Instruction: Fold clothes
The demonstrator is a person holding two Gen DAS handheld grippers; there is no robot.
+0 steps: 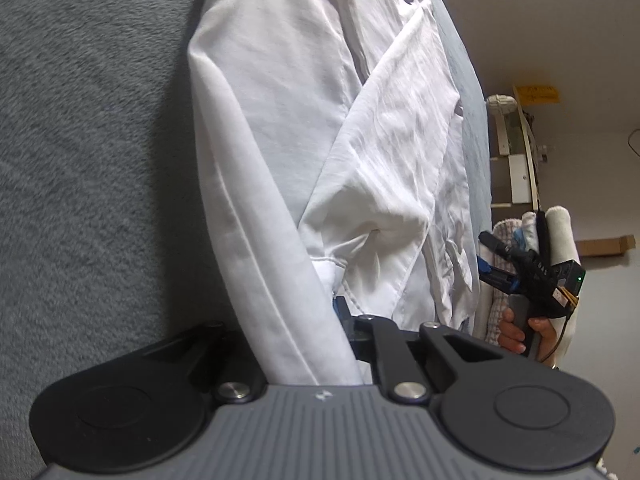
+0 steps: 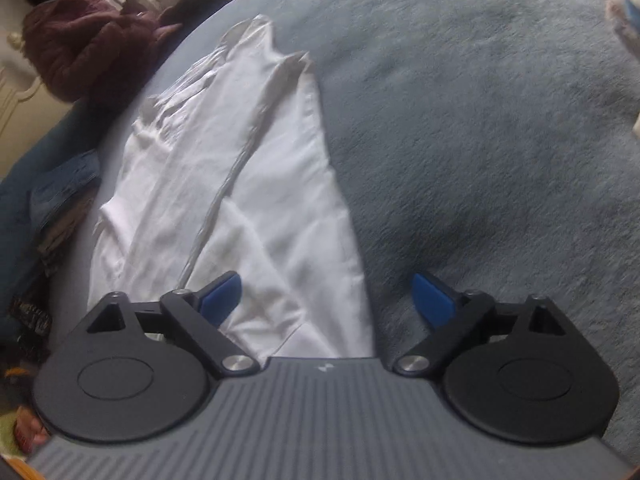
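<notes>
White shirt [image 1: 304,128] lies lengthwise on grey bed [image 1: 88,128], filling frame centre. Left tool [image 1: 340,320] clamped on shirt's near edge at lower centre, likely anchoring it for a fold. Right tool [image 2: 326,296] has its blue pads [image 2: 434,300] wide apart over the shirt's near end, holding nothing; probably lining up a second grip.

Grey-blue fleece blanket [image 2: 480,120] covers bed. White wall [image 1: 560,40], shelf unit [image 1: 516,152] beyond. Maroon jacket [image 2: 80,48] and dark clothes pile [image 2: 52,200] at bedside.

Creased white cotton shirt [image 1: 380,152], fuzzy blanket [image 1: 88,120]
</notes>
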